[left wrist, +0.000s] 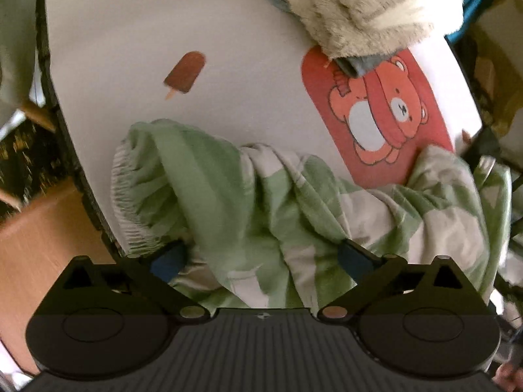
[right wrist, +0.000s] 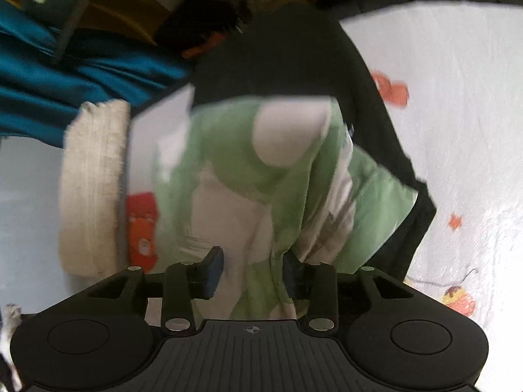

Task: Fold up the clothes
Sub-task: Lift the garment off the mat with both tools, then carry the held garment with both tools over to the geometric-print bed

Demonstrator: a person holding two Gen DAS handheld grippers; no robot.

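White printed tablecloth (left wrist: 248, 49) (bear (left wrist: 385, 111), ice lolly (left wrist: 184, 73)), seemingly wooden floor (left wrist: 42, 245).

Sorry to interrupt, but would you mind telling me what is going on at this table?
A person with a gripper in each hand is folding a green-and-white checked garment on a white cartoon-print tablecloth. The left gripper is wide open over the crumpled cloth. The right gripper has a fold between its pads, not yet pinched. A cream fleece item lies folded nearby.

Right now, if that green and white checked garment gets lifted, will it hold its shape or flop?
Probably flop: the green and white garment lies bunched in soft folds. It looks thin, so likely light. Its gathered waistband may stretch when pulled.
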